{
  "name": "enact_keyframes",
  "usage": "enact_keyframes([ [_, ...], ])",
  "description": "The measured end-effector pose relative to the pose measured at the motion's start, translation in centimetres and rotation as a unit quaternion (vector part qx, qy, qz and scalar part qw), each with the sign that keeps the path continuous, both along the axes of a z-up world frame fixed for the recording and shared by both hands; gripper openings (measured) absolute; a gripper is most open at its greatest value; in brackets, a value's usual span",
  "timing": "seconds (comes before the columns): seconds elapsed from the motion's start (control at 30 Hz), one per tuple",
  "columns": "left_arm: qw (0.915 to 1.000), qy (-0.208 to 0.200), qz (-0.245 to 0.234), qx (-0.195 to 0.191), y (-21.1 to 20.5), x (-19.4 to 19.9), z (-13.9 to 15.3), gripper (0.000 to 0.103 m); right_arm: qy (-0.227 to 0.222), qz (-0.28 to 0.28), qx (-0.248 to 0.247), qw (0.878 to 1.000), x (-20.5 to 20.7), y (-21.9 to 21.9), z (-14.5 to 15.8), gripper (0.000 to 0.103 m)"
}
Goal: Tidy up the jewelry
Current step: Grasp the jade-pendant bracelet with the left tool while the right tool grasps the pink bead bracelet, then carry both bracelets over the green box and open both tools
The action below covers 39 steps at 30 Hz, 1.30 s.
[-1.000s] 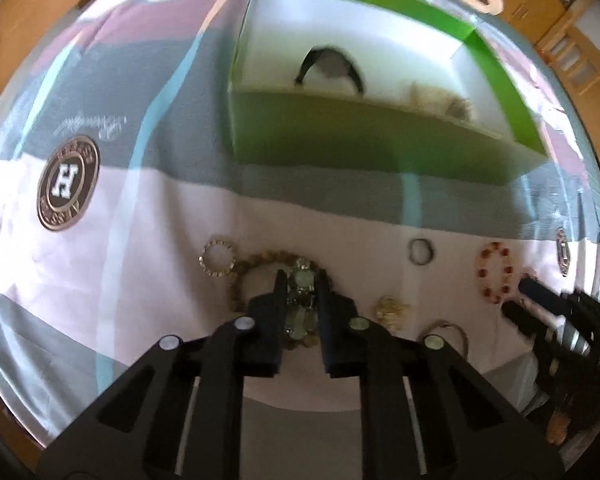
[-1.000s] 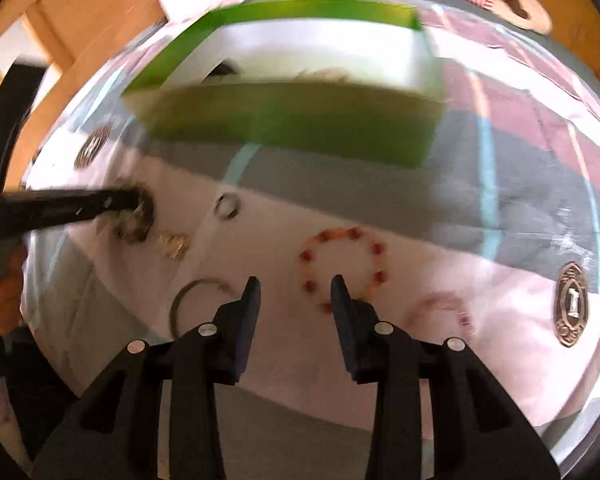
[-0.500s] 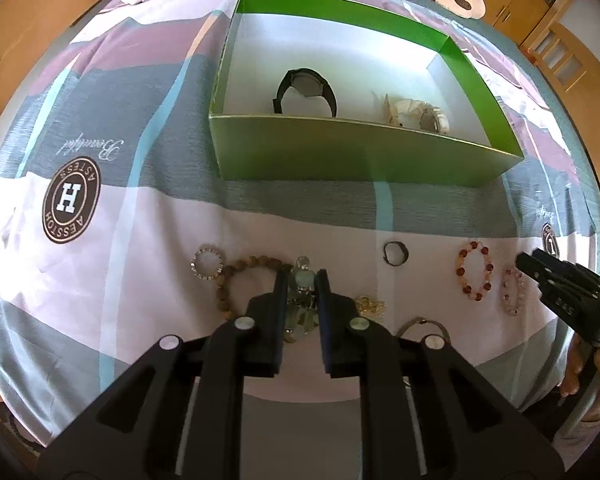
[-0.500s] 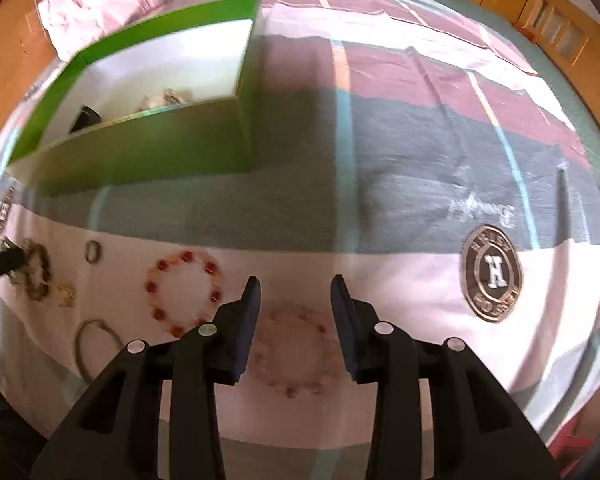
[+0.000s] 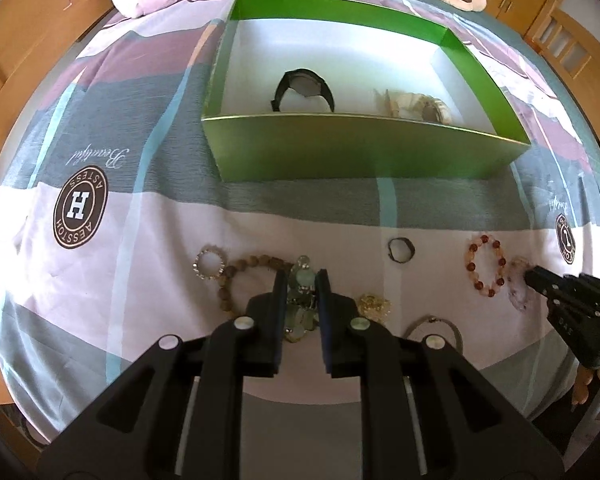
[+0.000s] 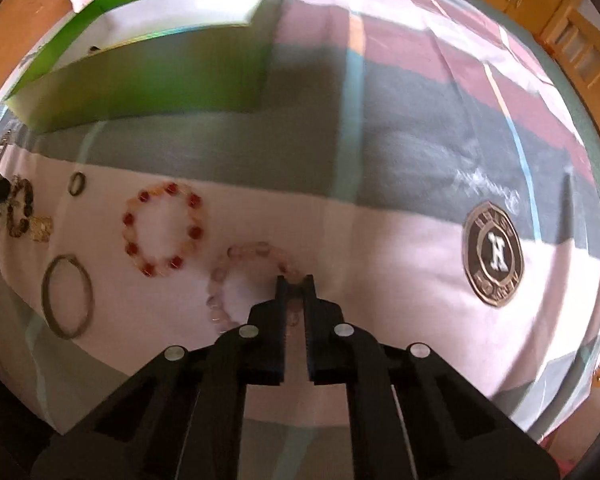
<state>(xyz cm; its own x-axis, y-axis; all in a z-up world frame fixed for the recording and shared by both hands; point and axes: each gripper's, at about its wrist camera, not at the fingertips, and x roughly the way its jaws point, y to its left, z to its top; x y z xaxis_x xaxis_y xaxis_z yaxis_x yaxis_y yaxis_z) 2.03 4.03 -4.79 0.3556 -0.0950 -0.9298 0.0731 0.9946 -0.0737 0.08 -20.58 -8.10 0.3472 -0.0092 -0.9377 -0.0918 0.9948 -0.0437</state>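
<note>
The left gripper (image 5: 302, 280) jaws pinch a pale green stone bracelet (image 5: 300, 312) on the bed (image 5: 100, 300). The right gripper (image 6: 295, 282) jaws pinch a round pink bead bracelet (image 6: 244, 252). A black watch (image 5: 304, 88) lies inside the green box (image 5: 360, 148).

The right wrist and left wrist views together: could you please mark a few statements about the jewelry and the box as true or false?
1. The right gripper has its fingers closed on the pale pink bead bracelet. True.
2. The green box holds nothing. False: a black watch and a pale beige piece lie inside.
3. The left gripper grips the green stone piece. True.
4. The red bead bracelet is in the box. False: it lies on the bedspread, beside the pink one.
5. The thin metal bangle is held by a gripper. False: it lies free on the bedspread.
</note>
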Motion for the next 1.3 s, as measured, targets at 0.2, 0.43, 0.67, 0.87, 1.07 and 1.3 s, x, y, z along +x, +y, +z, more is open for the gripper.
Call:
enact_keyframes([
  [0.2,1.0000,-0.002,-0.003,0.004,-0.3,-0.3,0.1,0.015,-0.086,-0.011,0.034,0.996,0.5,1.6,2.4,0.007],
  [0.43,0.9999,-0.003,-0.004,0.009,-0.6,-0.4,0.0,0.015,-0.135,-0.031,0.059,0.989,0.3,0.4,4.1,0.007],
  [0.67,0.9999,-0.006,-0.002,0.014,-1.0,-0.3,-0.2,0.015,-0.149,-0.025,0.070,0.986,0.2,0.0,4.4,0.007],
  [0.87,0.9995,-0.029,-0.002,0.010,-1.3,-0.6,0.6,0.015,-0.178,-0.019,0.081,0.981,-0.4,0.0,5.4,0.007],
  [1.07,0.9992,-0.038,-0.008,0.015,-1.7,-0.7,0.8,0.015,-0.172,-0.015,0.078,0.982,-0.4,0.2,5.1,0.007],
  [1.3,0.9991,-0.035,-0.011,0.022,-1.8,-0.6,0.6,0.015,-0.172,-0.005,0.071,0.982,-0.6,0.8,5.1,0.007],
])
